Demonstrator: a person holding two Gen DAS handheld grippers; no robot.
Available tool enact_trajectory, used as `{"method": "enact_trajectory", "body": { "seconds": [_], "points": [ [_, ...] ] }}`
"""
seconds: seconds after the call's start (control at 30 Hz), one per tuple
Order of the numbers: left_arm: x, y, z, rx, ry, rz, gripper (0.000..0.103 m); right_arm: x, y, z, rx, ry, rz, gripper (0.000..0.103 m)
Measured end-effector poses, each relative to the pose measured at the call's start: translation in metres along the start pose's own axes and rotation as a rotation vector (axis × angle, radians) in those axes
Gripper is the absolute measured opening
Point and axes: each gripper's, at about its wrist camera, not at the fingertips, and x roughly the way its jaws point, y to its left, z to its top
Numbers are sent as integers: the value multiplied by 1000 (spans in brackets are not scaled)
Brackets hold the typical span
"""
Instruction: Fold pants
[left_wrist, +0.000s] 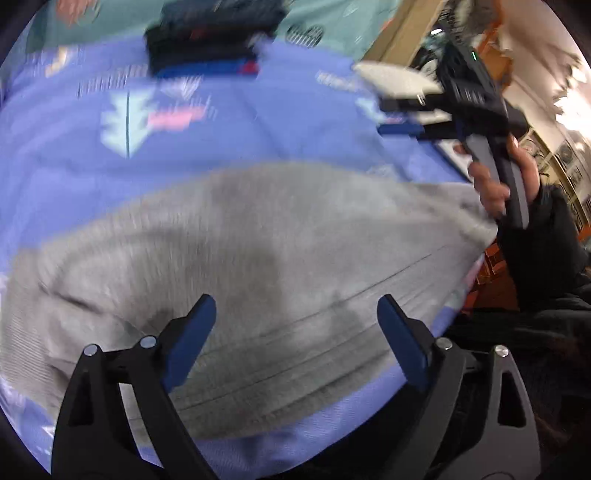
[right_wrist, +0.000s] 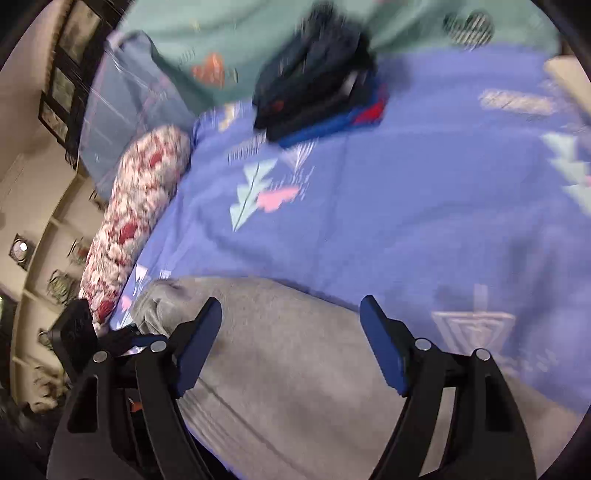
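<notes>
- My left gripper and right gripper both have fingers wide apart, holding nothing.
- Soft grey pants lie on the blue bedsheet.
- Dark folded clothes sit further back.

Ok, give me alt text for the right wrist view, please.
Grey pants lie spread on a blue patterned bedspread, with the open right gripper above them, holding nothing. Farther back sit a dark folded clothes stack and a red-and-white floral bolster.

Blue patterned bedsheet, dark folded clothes stack, floral bolster
</notes>
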Motion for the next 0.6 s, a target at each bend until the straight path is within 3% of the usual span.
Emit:
{"method": "enact_trajectory", "body": {
  "seconds": [0.03, 0.1, 0.17, 0.23, 0.3, 0.37, 0.47, 0.6],
  "points": [
    [8, 7, -4, -32, 28, -7, 90, 27, -5, 11, 14, 76, 2, 78],
    [-2, 8, -13, -22, -8, -22, 90, 65, -13, 24, 31, 189, -15, 78],
    [-12, 12, -20, -43, -17, -52, 90, 85, -16, 20, 54, 299, 38, 78],
    [-23, 26, -24, -105, -31, -124, 90, 79, -6, 13, 22, 356, 123, 78],
    [-29, 33, -24, -140, -30, -161, 90, 64, 11, 3, -13, 398, 221, 79],
    [-33, 33, -20, -128, -27, -143, 90, 45, 23, -10, -38, 430, 304, 80],
    [-32, 22, -11, -90, -41, -132, 90, 30, 26, -34, -31, 462, 354, 80],
    [-12, 10, 5, -59, -26, -143, 90, 40, 21, -64, 15, 503, 388, 83]
  ]
}}
